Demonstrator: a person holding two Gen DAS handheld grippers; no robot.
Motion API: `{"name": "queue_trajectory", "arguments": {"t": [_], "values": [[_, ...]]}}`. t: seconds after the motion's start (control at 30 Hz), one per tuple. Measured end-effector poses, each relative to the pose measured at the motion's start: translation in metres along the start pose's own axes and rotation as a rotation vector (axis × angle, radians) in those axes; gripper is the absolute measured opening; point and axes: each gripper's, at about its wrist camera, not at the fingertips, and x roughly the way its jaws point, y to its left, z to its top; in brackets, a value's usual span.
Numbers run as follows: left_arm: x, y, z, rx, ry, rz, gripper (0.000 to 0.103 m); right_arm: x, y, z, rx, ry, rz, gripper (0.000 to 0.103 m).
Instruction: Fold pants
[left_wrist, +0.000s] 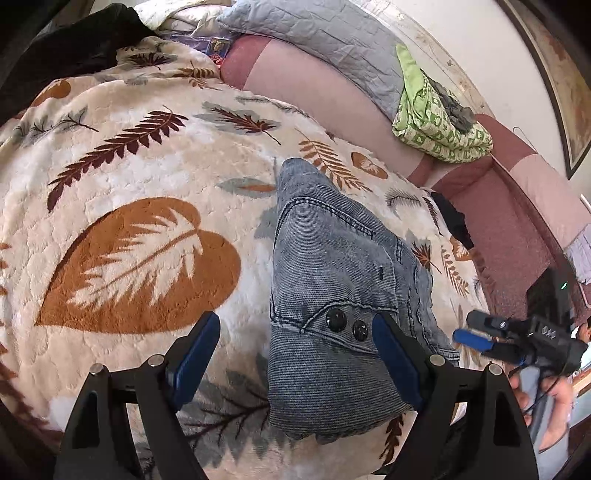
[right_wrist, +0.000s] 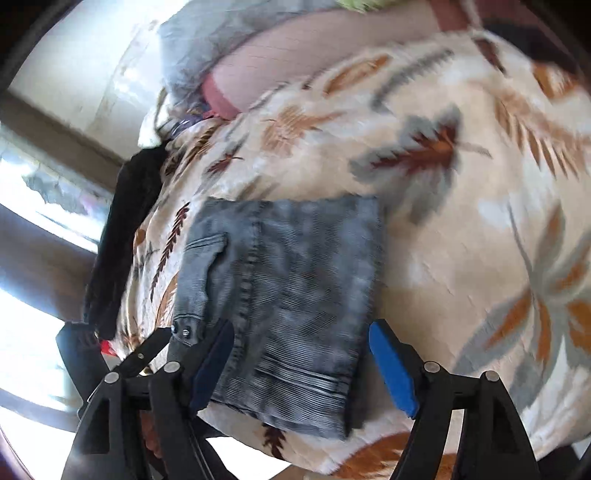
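The grey-blue denim pants (left_wrist: 332, 280) lie folded into a compact bundle on a cream blanket with leaf prints (left_wrist: 140, 155). Two black buttons on the waistband face my left gripper (left_wrist: 297, 325), which is open above the near end of the bundle; its right finger is next to the buttons and its left finger is over bare blanket. At the right edge a hand holds my right gripper (left_wrist: 469, 328) off to the side of the pants. In the blurred right wrist view the folded pants (right_wrist: 295, 280) lie below my open right gripper (right_wrist: 301, 328), and neither pad presses on them.
A green patterned cloth (left_wrist: 439, 122) and a grey quilt (left_wrist: 332, 33) lie on the pink bedding (left_wrist: 314, 88) behind the blanket. A black garment (left_wrist: 74, 40) lies at the far left corner. A bright window (right_wrist: 33, 229) is beyond the bed's edge.
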Motion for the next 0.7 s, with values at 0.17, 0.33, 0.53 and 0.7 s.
{"name": "queue_trajectory", "arguments": {"t": [0.17,0.33,0.53,0.7], "values": [[0.01,0.007,0.02,-0.094,0.058,-0.138,0.085,0.014,-0.035,0.011,0.131,0.041,0.157,0.078],[0.034,0.006,0.044,-0.109,0.134,-0.206,0.085,0.036,-0.044,0.032,0.171,0.066,0.224,0.078],[0.07,0.01,0.042,-0.156,0.229,-0.25,0.085,0.06,-0.029,0.033,0.14,0.142,0.267,0.08],[0.073,-0.001,0.042,-0.108,0.215,-0.233,0.085,0.073,-0.022,0.034,0.127,0.159,0.275,0.08]]}}
